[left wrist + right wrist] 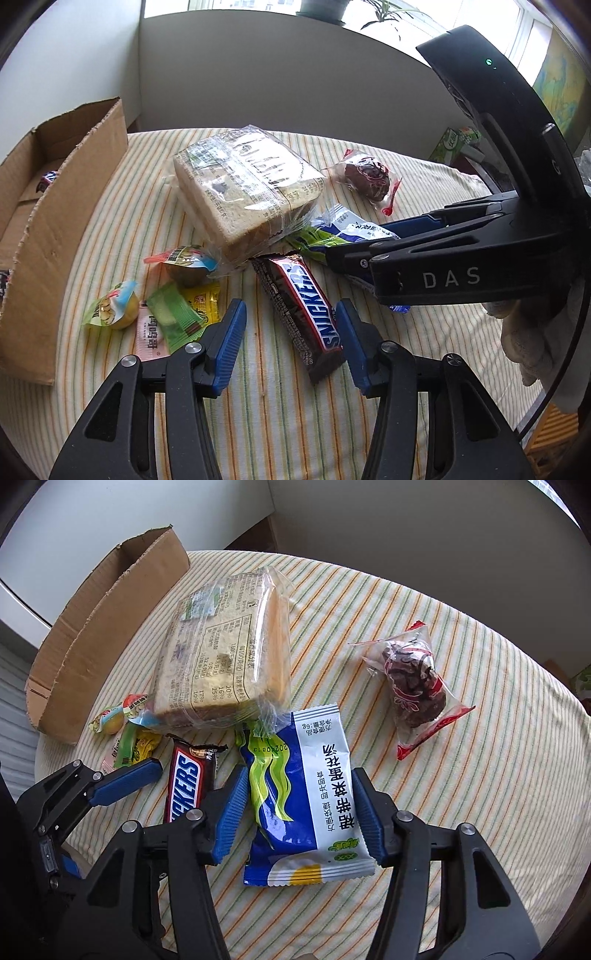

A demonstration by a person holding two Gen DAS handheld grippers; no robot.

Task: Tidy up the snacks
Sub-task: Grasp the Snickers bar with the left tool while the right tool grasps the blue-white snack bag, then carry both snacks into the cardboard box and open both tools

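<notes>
Left wrist view: the left gripper [290, 339] is spread over the Snickers bar [301, 312], whose long axis runs from the bread [245, 192] toward the camera. Left of the bread, the box [70, 236] holds one wrapped snack [48, 180].

Right wrist view: the right gripper [299, 812], jaws apart, straddles the blue packet [303, 797], lengthwise below the bread [225, 653]; cloth [461, 782] lies bare rightward.

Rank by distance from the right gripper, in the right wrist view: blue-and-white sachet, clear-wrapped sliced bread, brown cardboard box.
1. Blue-and-white sachet: between the right gripper's open jaws.
2. Clear-wrapped sliced bread: beyond it, centre.
3. Brown cardboard box: far left.
</notes>
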